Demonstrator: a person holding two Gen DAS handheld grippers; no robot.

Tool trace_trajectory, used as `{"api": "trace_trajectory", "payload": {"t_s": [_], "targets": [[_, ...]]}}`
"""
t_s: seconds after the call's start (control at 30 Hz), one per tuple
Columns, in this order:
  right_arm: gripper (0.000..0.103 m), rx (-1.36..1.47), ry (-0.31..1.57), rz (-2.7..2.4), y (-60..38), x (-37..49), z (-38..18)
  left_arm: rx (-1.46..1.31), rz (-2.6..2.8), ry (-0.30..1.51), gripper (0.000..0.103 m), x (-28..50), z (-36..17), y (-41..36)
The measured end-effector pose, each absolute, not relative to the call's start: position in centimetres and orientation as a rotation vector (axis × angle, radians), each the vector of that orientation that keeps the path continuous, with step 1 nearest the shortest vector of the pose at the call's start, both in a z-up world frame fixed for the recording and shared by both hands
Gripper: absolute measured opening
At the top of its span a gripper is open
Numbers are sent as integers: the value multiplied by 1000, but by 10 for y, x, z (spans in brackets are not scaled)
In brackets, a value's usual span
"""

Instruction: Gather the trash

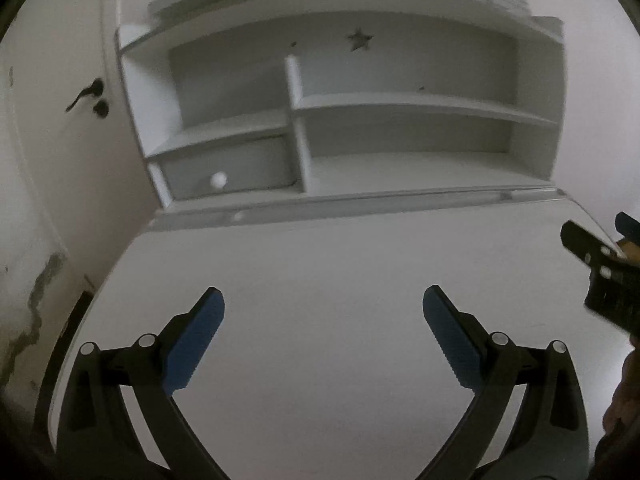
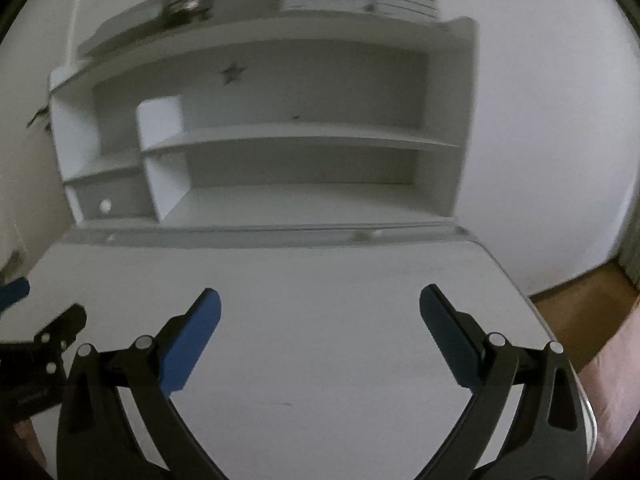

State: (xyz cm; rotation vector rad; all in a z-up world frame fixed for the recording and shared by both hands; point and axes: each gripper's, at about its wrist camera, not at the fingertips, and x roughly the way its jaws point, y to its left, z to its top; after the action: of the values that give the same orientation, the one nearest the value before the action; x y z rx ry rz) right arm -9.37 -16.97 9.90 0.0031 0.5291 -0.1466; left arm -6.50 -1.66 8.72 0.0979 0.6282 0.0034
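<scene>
No trash shows in either view, so where it lies cannot be told from here; the desk (image 1: 320, 264) top reads bare and white in both cameras. The left gripper (image 1: 323, 304) hangs over the desk with its blue pads spread wide and nothing between them, and the right gripper (image 2: 320, 304) is likewise wide and holds nothing. Behind stands a white hutch (image 2: 256, 136) whose shelves look bare, with a small drawer (image 1: 228, 176) at lower left. The risk, as I judge it, is searching blind: both views are blurred, so small white scraps could be missed against the white surface, or a claw could close on nothing.
</scene>
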Motion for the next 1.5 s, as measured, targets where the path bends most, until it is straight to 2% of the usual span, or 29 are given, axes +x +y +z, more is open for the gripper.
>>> {"api": "trace_trajectory", "payload": {"t_s": [0.23, 0.53, 0.83, 1.17, 1.5], "targets": [[96, -62, 540, -166, -153, -96, 85, 64, 15, 677, 97, -44, 70, 14], [96, 55, 559, -206, -185, -103, 82, 96, 7, 670, 97, -44, 67, -1], [96, -33, 594, -173, -167, -99, 80, 133, 8, 696, 97, -40, 63, -7], [96, 31, 625, -176, -179, -101, 76, 153, 24, 687, 97, -42, 63, -9], [96, 14, 673, -166, -176, -98, 71, 54, -55, 721, 97, -40, 61, -1]]}}
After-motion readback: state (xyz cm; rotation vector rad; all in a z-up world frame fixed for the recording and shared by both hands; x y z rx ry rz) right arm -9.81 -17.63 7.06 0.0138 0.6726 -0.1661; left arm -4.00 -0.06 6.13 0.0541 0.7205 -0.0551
